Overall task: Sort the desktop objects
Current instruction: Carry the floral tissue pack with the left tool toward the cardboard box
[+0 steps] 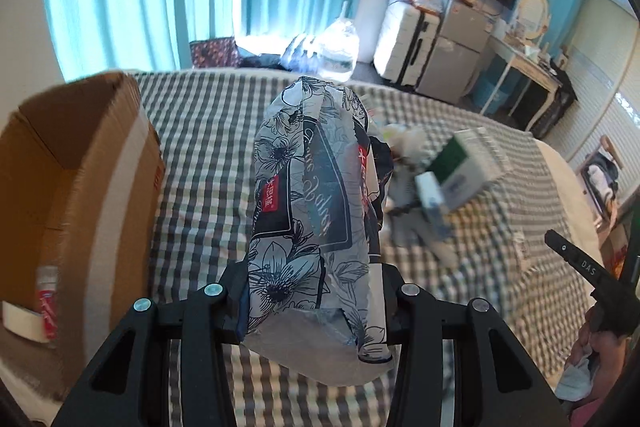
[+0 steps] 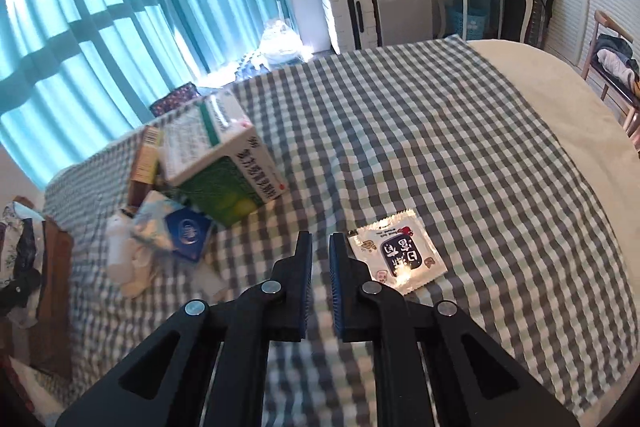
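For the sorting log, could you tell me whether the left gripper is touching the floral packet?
Touching. The left wrist view shows the left gripper closed on the floral packet, both fingers pressed against its lower sides, holding it lifted above the checked bedspread.

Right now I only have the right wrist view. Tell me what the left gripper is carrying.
Observer: The left gripper is shut on a floral-printed packet, held up off the checked cover.
Operator: Say where it can go.
Observer: An open cardboard box stands just left of that packet.
Operator: Report what is in the box.
Observer: A small item with a red label lies inside; I cannot tell what it is.
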`<state>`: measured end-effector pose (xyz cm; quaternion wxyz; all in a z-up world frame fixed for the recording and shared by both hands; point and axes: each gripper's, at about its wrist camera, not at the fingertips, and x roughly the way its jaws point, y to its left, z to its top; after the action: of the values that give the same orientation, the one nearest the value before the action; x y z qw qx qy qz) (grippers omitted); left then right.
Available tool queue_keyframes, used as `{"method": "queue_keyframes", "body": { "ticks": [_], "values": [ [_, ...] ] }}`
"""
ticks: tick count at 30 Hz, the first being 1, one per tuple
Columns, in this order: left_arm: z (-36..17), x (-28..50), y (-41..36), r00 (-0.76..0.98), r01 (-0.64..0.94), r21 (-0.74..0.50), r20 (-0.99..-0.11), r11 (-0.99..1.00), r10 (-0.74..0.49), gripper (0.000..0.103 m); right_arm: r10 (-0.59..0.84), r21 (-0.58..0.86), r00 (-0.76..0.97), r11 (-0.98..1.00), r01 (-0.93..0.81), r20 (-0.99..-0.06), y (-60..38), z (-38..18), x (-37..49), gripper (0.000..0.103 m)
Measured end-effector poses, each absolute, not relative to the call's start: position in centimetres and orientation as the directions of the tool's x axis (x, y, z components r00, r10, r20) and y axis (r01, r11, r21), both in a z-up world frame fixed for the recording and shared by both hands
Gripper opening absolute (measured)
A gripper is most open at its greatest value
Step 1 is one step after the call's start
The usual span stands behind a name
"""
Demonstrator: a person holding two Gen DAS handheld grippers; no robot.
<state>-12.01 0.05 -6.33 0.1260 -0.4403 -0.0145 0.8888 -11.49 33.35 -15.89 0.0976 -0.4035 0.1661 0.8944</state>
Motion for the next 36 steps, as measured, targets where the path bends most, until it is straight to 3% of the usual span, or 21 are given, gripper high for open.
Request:
{"method": "queue_keyframes", "body": {
  "ticks": [17, 27, 36],
  "values": [
    [0.9, -4.8, -4.0, -0.695, -0.206, -0.17, -0.667, -0.964, 0.267, 0.046, -0.162, 0.226, -0.766, -0.974, 0.021, -0.623, 22.0, -5.0, -3.0, 0.009],
    [0.8, -3.8, -9.4, -0.714, -0.13, -0.169, -0.667, -0.977, 0.21, 0.046, -0.283, 0.169, -0.713, -0.959, 0.229, -0.642, 11.2, -5.3, -4.1, 0.009],
    [-1.2, -5.3, -13.4, -0.703, -0.042, -0.193, -0.691, -0.98, 0.166, 0.046, -0.283, 0.206, -0.669, -0.959, 0.194, -0.688, 11.9, -8.3, -5.9, 0.009]
  ]
}}
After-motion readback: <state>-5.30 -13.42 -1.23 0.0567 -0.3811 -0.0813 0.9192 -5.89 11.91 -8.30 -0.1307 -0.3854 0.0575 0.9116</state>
